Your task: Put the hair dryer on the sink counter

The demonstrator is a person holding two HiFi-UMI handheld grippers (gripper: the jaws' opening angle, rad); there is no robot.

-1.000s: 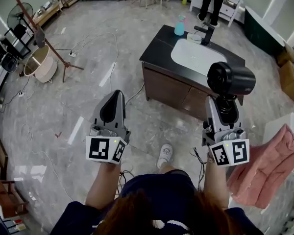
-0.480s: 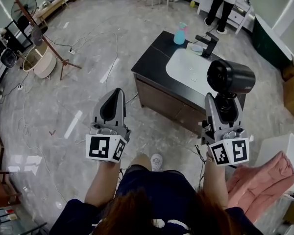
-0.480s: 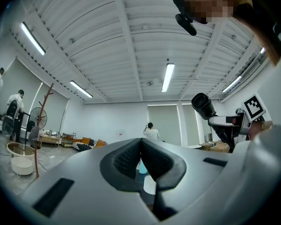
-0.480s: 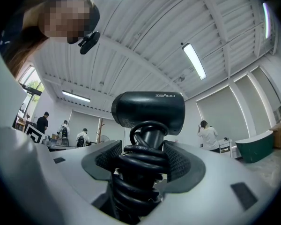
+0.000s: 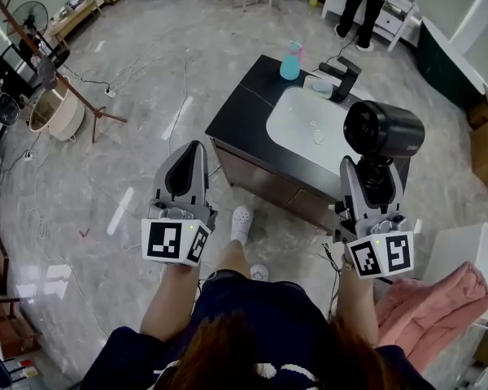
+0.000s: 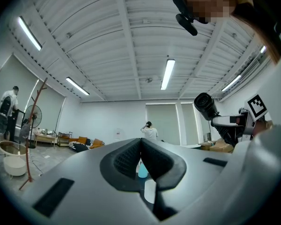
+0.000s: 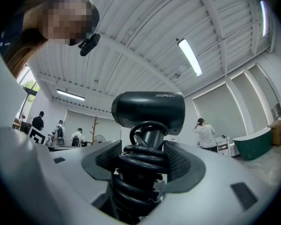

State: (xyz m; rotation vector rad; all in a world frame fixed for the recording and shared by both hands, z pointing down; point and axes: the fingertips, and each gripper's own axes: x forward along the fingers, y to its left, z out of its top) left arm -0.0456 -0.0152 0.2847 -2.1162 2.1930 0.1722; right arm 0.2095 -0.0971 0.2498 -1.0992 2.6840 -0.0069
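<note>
A black hair dryer point(image 5: 382, 130) point(image 7: 149, 112) stands upright in my right gripper point(image 5: 374, 175), whose jaws are shut on its handle and the cord coiled round it point(image 7: 143, 165). It hangs in the air over the near right end of the black sink counter point(image 5: 236, 112) with its white basin point(image 5: 309, 122). My left gripper point(image 5: 187, 167) point(image 6: 140, 161) is held to the left of the counter, shut with nothing in it.
On the counter's far side stand a blue spray bottle point(image 5: 290, 62) and a black faucet point(image 5: 342, 71). A person point(image 5: 359, 2) stands beyond it. A pink cloth point(image 5: 435, 303) lies at the right; a coat stand point(image 5: 41, 63), basin and cables are on the left floor.
The sink counter has drawn nearer and shifted left in the head view as I step forward. Both grippers keep their pose, the right still holding the dryer.
</note>
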